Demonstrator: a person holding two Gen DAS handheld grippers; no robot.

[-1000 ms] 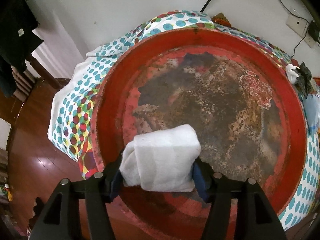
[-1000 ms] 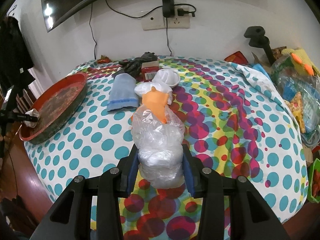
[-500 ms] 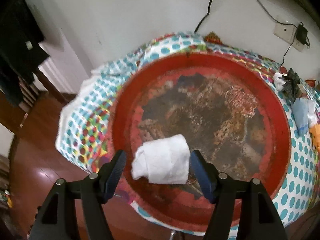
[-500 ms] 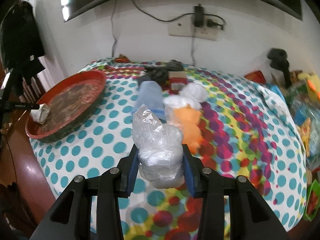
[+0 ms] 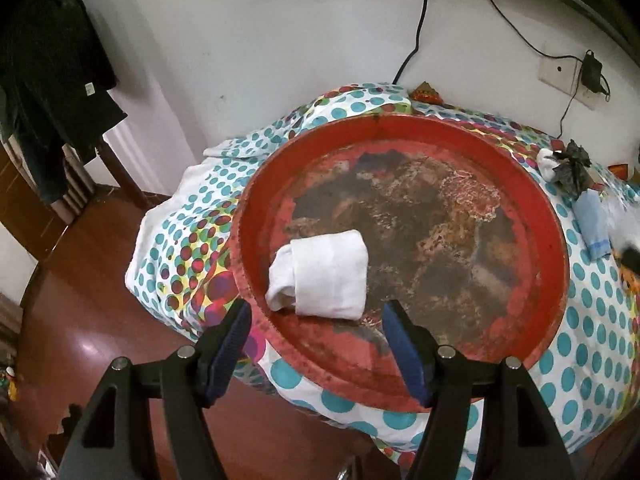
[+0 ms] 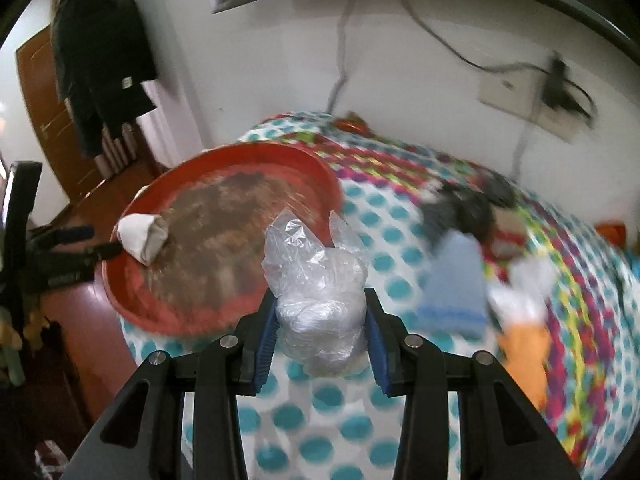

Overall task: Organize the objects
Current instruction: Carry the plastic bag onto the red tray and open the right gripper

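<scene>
A rolled white cloth (image 5: 320, 276) lies at the near left of the round red tray (image 5: 400, 132). My left gripper (image 5: 318, 344) hangs open just short of the cloth, touching nothing. In the right wrist view my right gripper (image 6: 320, 328) is shut on a crumpled clear plastic bag (image 6: 316, 288), held above the dotted tablecloth beside the red tray (image 6: 132, 304), where the white cloth (image 6: 142, 236) rests. The left gripper (image 6: 76, 240) shows at the tray's far left.
On the dotted tablecloth (image 6: 400, 208) to the right lie a blue cloth (image 6: 456, 292), an orange item (image 6: 524, 356), a white item (image 6: 528, 280) and a dark bundle (image 6: 460, 208). Cables and a wall socket (image 5: 560, 70) run along the wall. A dark garment (image 5: 48, 72) hangs at left.
The left gripper let go of the white cloth, opened wide and drew back from it. The right gripper carried the plastic bag leftward to beside the tray.
</scene>
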